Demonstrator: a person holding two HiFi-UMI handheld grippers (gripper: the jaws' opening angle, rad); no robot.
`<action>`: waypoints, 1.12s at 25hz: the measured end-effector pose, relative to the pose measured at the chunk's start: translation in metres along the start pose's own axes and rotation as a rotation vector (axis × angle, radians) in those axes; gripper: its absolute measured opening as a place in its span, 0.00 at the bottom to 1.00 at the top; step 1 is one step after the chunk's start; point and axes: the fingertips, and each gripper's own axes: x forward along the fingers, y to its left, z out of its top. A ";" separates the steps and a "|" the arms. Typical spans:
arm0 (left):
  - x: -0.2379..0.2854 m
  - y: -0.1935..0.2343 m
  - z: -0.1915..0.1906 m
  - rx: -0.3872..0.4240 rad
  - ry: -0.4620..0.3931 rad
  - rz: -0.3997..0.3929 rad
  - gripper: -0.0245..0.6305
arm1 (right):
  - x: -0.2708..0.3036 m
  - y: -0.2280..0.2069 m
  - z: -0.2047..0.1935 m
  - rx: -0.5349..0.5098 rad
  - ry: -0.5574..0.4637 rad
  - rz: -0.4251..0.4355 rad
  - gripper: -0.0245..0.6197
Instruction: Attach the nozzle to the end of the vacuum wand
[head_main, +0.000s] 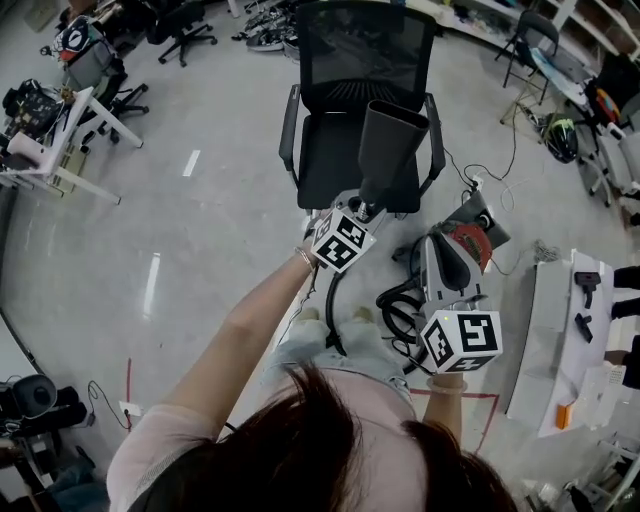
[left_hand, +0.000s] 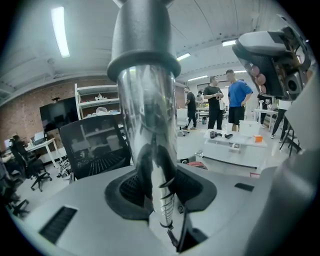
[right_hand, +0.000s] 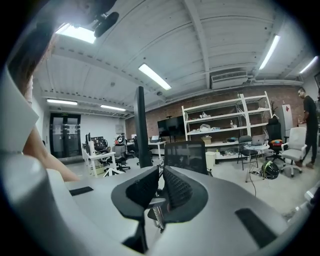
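**Nozzle secured in left gripper; right gripper empty**

Far left: a white-framed desk (head_main: 62, 160) stands on the pale grey floor, well apart from the work.

Centre: a black mesh-backed office chair (head_main: 352, 60) faces the person. The left gripper (head_main: 366, 210) is raised in front of its seat and is clenched on the dark grey, flat-mouthed plastic nozzle (head_main: 392, 150). The left gripper view confirms a ribbed pad on either side of the nozzle's glossy round neck, below a grey collar. The nozzle stands upright, wide mouth uppermost. It is joined to nothing at either end that can be seen.

Right of centre: a grey and red vacuum body (head_main: 472, 240) lies on the floor near the person's feet, with loops of black hose (head_main: 400, 312) just beside it on the left.

Right: the right gripper (right_hand: 160, 175) sits near the vacuum body, its marker cube facing up. Its jaws are drawn almost together with a narrow slit left between the pads, and they grip nothing. A dark upright pole (right_hand: 141, 127) shows left of the jaws in that view; whether it is the wand cannot be told.

Far right: a white table (head_main: 545, 330) carries small dark parts and one orange item (head_main: 565, 415).
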 end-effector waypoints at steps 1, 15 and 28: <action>0.000 -0.001 0.000 0.004 0.000 -0.005 0.26 | -0.001 0.002 -0.001 0.003 0.000 -0.010 0.12; -0.002 -0.010 0.001 0.020 -0.007 -0.030 0.26 | -0.017 0.011 -0.006 0.020 0.010 -0.106 0.12; -0.010 -0.015 -0.002 0.020 -0.007 -0.025 0.26 | -0.025 0.015 -0.006 0.053 0.009 -0.118 0.09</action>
